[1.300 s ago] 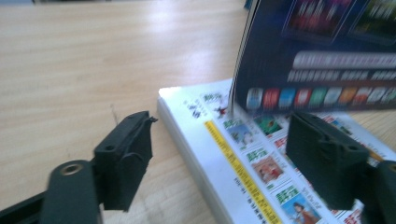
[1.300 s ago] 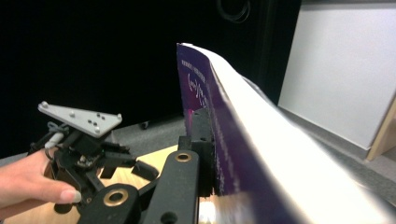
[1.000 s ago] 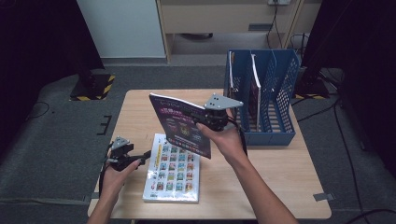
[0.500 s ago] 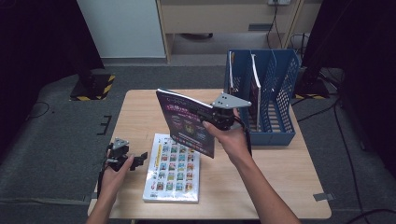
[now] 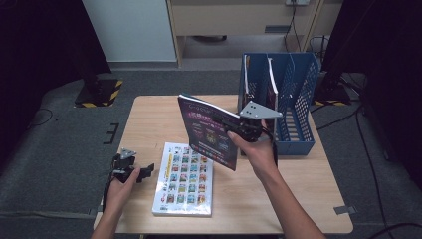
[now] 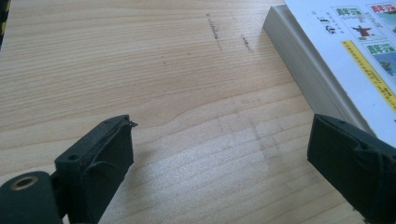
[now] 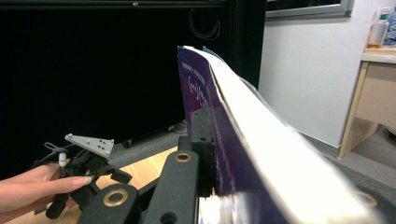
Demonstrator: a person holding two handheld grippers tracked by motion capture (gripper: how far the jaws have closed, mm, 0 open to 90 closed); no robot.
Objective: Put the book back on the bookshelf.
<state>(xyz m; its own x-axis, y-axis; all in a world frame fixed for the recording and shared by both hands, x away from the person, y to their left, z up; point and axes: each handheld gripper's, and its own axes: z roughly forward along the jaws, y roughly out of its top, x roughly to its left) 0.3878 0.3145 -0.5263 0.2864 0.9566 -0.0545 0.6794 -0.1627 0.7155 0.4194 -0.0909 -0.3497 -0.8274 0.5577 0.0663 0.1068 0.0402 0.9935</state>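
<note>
My right gripper (image 5: 233,126) is shut on a purple magazine (image 5: 208,130), holding it tilted in the air above the table's middle, just left of the blue file rack (image 5: 293,99). In the right gripper view the magazine (image 7: 243,140) stands edge-on, with one black jaw pressed against its purple cover. A white picture book (image 5: 185,178) lies flat on the table at the front. My left gripper (image 5: 144,173) rests low by the table's left edge, open, beside that book. In the left gripper view its jaws stand wide apart over bare wood, the book (image 6: 345,60) at the right.
The blue rack has several slots, and two thin books (image 5: 271,82) stand in its left ones. The wooden table (image 5: 149,124) has bare room at its back left and front right. Dark floor and a pale cabinet (image 5: 234,20) lie beyond.
My right gripper has carried the purple magazine rightward, nearer the blue rack. The left gripper has stayed where it was.
</note>
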